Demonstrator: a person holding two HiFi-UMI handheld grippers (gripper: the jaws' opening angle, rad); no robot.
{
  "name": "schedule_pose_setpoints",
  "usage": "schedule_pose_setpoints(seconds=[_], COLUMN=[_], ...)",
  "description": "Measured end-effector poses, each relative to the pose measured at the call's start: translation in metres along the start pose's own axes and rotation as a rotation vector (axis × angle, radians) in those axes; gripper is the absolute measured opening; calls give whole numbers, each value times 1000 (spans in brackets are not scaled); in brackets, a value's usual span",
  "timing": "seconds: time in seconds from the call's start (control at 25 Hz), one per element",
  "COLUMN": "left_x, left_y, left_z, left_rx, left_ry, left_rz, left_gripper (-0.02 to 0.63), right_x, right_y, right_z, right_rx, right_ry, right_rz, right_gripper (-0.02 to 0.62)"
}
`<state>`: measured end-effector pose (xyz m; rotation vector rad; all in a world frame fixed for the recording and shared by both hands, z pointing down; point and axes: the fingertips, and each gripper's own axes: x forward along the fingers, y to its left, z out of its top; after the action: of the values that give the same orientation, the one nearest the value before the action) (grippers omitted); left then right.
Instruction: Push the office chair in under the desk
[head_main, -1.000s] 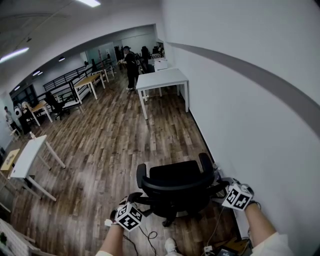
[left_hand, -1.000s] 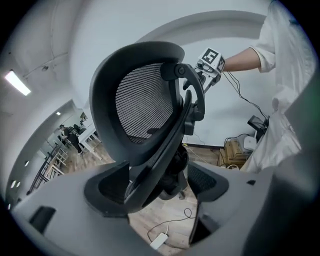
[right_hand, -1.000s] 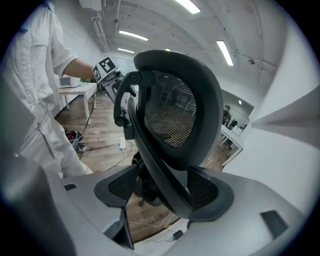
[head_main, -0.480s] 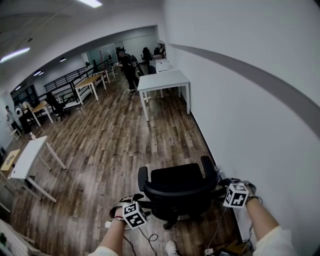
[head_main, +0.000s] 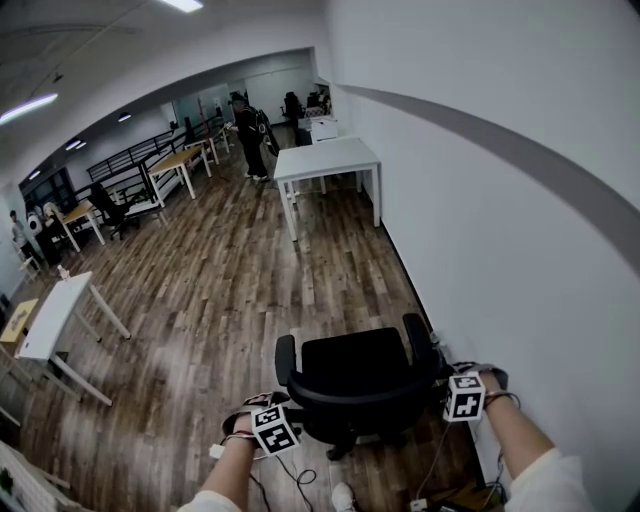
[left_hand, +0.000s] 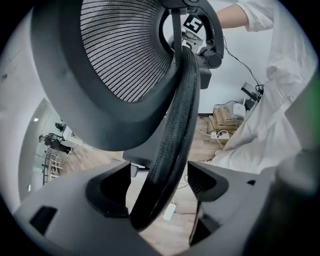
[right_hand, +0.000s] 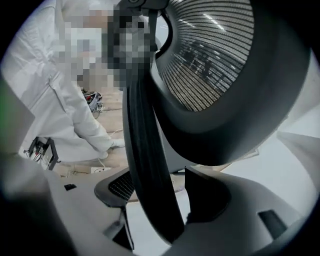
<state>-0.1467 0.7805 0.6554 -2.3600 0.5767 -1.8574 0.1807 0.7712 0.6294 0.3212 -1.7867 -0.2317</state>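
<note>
Subject: A black office chair with a mesh backrest, padded seat and two armrests stood on the brown wood-plank floor. It was just beside the white wall on its right.
Orientation: The backrest faced the person; the seat faced up the room.
Position against target: The white rectangular tabletop on white legs stood farther along the same wall. It was well apart from the office chair, which was not under it.
Left hand-held gripper: It was at the backrest's left edge in the head view. Its jaws stood wide apart, astride the black ribbed rim of the backrest. The rim lay toward one jaw, with clear space at the other. Nothing was clamped.
Right hand-held gripper: It was at the backrest's right edge. Its jaws also stood wide apart with the rim between them. The rim filled most of the gap, but no clamping was seen.
Floor near the person: A white power strip with cables lay on the boards.
Surroundings: A person in dark clothes stood beyond the tabletop. A white side table stood well off to the left.
</note>
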Motion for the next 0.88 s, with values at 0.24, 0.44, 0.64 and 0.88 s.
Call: schedule_pose_setpoints(seconds=[0.24,0.44,0.64,0.88], left_x=[18,17,18,17], left_y=[-2,1,0,-2], left_z=[-4,-7,-6,-9], left_rx=[45,102,132,139], left_ry=[48,65,72,87], left_rz=[-30,-6,1,-16], left_gripper=[351,265,232,219], right_x=[28,13,13,14], right_y=[7,6,8,13], right_z=[-21,-5,-8,-10], right_rx=[-15,-100,-131,-147], right_ry=[69,71,83,104], right_rz=[22,16,18,51], right_gripper=[311,266,223,204])
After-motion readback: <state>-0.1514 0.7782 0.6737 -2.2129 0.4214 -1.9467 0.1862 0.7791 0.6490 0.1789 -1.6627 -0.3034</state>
